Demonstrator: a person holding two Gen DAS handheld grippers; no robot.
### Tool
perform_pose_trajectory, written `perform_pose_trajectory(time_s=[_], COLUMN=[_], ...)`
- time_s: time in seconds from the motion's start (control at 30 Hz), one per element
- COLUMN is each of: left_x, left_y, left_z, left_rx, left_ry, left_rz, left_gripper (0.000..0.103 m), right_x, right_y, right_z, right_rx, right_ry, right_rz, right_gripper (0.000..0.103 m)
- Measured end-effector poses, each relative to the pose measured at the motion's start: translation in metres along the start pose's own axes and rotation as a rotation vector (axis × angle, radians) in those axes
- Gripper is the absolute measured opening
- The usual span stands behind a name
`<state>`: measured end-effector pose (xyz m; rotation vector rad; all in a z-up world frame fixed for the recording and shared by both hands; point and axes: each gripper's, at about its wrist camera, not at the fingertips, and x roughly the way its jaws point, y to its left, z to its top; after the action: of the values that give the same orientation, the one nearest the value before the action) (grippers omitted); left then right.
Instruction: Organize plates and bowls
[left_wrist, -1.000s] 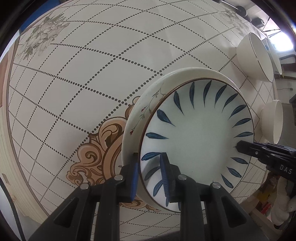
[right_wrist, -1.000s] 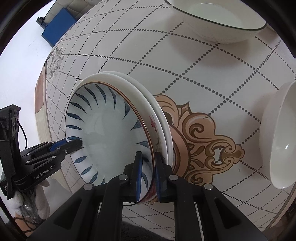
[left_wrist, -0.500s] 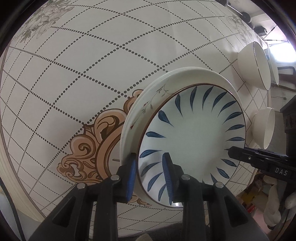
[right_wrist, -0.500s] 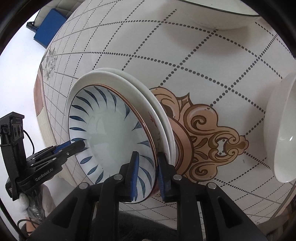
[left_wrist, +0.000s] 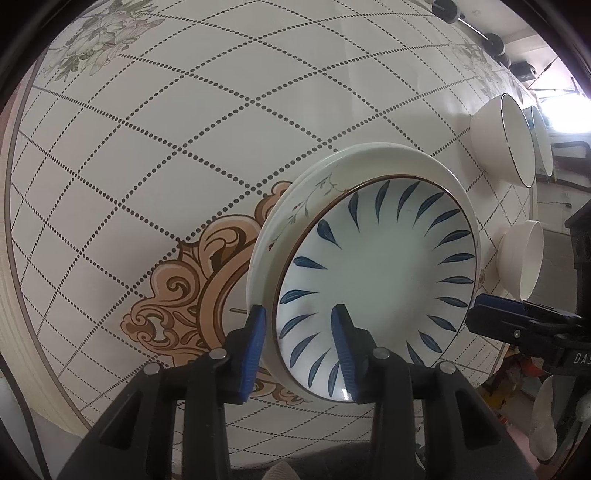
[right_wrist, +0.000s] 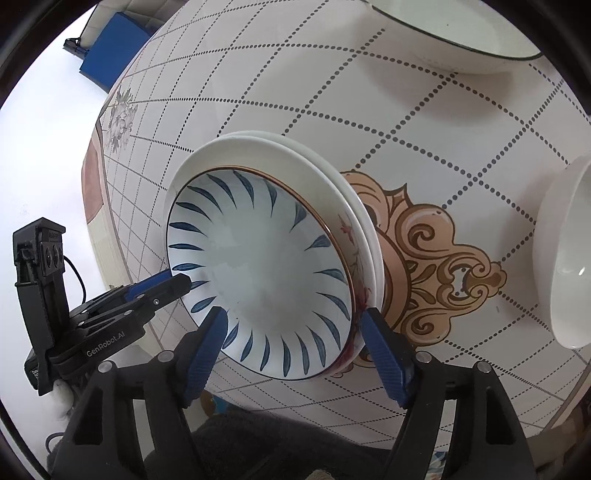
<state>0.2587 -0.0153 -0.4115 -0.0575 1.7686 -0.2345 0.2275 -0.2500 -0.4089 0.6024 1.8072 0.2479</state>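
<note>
Here the round white plate painted with blue leaf strokes sits nested on top of a wider cream plate with a fine floral sprig on its rim, and that pair lies on a round tabletop patterned with dotted diamonds and a tan scroll medallion. The left claw straddles the near rim of the stack: one blue pad stands just outside the cream plate's edge, the other over the blue-leaf plate's inner face, and its jaws are opening, the pads clear of the rim. In the right wrist view the right claw is spread wide and opening too, with the near edge of the blue-leaf plate between its pads but touching neither. Beyond the stack, well apart from both claws, stand two white bowls with thin dark rims and a smaller plain white bowl.
</note>
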Motion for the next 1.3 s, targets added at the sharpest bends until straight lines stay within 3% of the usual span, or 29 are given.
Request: perform_pose_trajectory(time_s=[0.27,0.43,0.53,0.67,0.73,0.8,0.83,1.3], left_x=[-0.012,-0.030,-0.041,-0.058,-0.066,-0.072,-0.075,-0.145], left_y=[-0.015,-0.020,-0.022,-0.025,-0.027,-0.029,-0.030,-0.067], left_z=[-0.014,-0.026,-0.036,-0.047,-0.050,-0.053,-0.057,-0.124], left_rx=[0.008,-0.003,-0.023,-0.033,-0.037,-0.034,-0.028,-0.009], left_ry=[-0.083,-0.174,-0.222,-0.278,-0.301,-0.325,-0.343,-0.534], left_rz=[0.115,0.182,0.196,0.217,0.226,0.236,0.244,0.257], left_gripper=[0.034,0.035,0.061,0.065,0.068,0.083,0.086,0.089], right_x=[-0.002,-0.004,-0.009,-0.021,-0.030,-0.041,-0.045,-0.115], right_y=[0.001,0.017,0.027,0.040,0.044,0.048,0.051,0.083], right_z=[-0.008,-0.026,-0.039,-0.056,-0.062,-0.067,-0.071,-0.149], right_rx=[-0.035,-0.107,-0.128,-0.150,-0.147,-0.150,-0.155,-0.235], right_ry=[-0.036,-0.106,-0.157,-0.242,-0.279,-0.317,-0.336,-0.546], right_rz=[-0.127,-0.294,-0.330,-0.401,-0.410,-0.422,-0.434,-0.436], right_gripper=[0.077,0.078,0.093,0.093,0.093,0.094,0.097,0.098])
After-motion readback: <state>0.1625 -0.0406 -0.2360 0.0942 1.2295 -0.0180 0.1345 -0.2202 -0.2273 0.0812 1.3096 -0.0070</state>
